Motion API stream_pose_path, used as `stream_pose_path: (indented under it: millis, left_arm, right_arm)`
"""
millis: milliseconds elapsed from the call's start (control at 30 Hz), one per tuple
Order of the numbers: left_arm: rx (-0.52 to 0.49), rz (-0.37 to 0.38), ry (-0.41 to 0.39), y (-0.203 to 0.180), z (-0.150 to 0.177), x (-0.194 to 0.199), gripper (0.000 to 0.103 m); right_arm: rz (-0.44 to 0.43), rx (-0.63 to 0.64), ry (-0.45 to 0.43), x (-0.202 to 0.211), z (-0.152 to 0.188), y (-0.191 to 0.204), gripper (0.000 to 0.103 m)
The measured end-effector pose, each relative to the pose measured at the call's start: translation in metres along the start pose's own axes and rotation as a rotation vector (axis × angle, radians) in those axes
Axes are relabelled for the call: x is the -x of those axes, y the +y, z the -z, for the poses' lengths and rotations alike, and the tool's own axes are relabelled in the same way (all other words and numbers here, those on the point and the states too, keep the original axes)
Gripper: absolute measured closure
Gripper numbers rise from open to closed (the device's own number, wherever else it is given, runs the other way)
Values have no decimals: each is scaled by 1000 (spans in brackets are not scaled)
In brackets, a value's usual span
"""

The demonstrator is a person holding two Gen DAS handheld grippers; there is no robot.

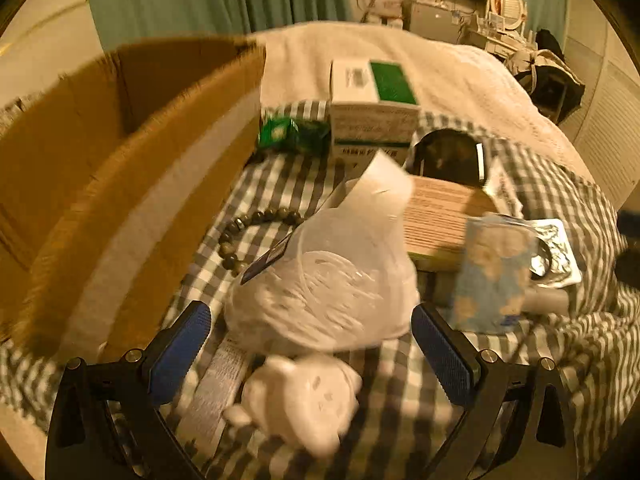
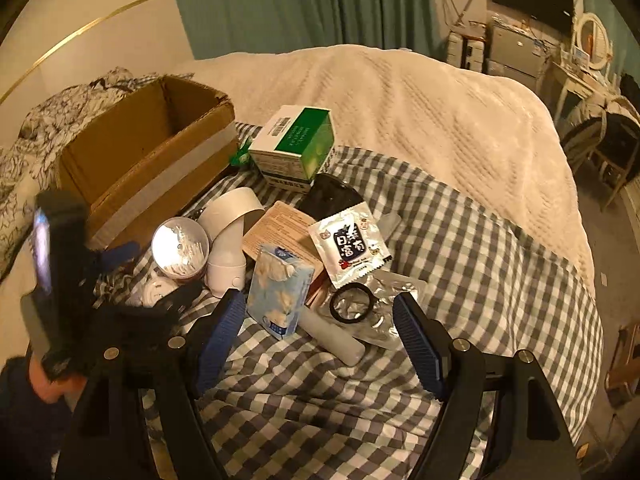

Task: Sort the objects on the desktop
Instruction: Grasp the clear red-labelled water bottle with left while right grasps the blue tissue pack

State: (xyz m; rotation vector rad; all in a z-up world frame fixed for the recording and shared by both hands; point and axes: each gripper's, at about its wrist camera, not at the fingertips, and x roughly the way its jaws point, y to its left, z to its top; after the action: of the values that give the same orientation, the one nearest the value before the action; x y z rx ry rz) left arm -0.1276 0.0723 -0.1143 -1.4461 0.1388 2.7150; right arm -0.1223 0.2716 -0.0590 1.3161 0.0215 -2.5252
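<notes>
— On the bed (image 2: 460, 112), over the checked cloth (image 2: 500, 240), which step is being worked?

— An approach, it is judged. Nothing has been lifted. The left gripper (image 1: 311, 354) is held with its jaws wide apart, a clear round tub (image 1: 320, 280) lying ahead between them, untouched as far as can be told through the blur. The right gripper (image 2: 320, 332) is likewise spread and empty; a tissue pack (image 2: 280, 288), a black ring (image 2: 352, 304) and a white tube (image 2: 332, 336) lie just ahead of it.

— And where are the things to be sorted?

— Heaped on the cloth beside the cardboard box (image 2: 152, 160), which stands open at the left; a green-and-white carton (image 2: 296, 144) sits just behind the heap.

— What is called for next?

— One item must be singled out, the jaws lowered around it and closed, probably the tub on the left.

— Room to move?

— Little within the heap, where items touch and overlap. The box wall is close to the left gripper and must be cleared from above. Open cloth is left to the right and front.
</notes>
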Motion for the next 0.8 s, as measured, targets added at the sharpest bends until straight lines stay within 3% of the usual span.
stream_pose_path:
  millis: [100, 267, 400, 433, 467, 533, 567, 667, 800]
  left_arm:
    - [26, 31, 39, 11, -2, -15, 0]
    - [44, 81, 27, 18, 2, -17, 4]
    - [59, 109, 8, 23, 4, -13, 16]
    - [66, 114, 9, 24, 3, -13, 18]
    - [70, 119, 7, 26, 4, -13, 22]
    - [75, 124, 4, 28, 4, -14, 26]
    - [78, 130, 0, 29, 3, -16, 27]
    - [70, 142, -17, 29, 6, -11, 28]
    - [21, 145, -72, 25, 9, 2, 31]
  right_arm:
    - [-13, 16, 37, -17, 4, 4, 27]
    - [-27, -35, 120, -57, 5, 10, 27]
    - [43, -22, 122, -81, 0, 19, 28]
    - [57, -19, 117, -85, 0, 20, 31]
    - [60, -19, 119, -88, 0, 20, 43]
    - [18, -41, 121, -91, 1, 19, 51]
    - [2, -46, 119, -89, 2, 20, 63]
    - [21, 4, 100, -81, 2, 32, 73]
    - [26, 3, 92, -69, 5, 38, 78]
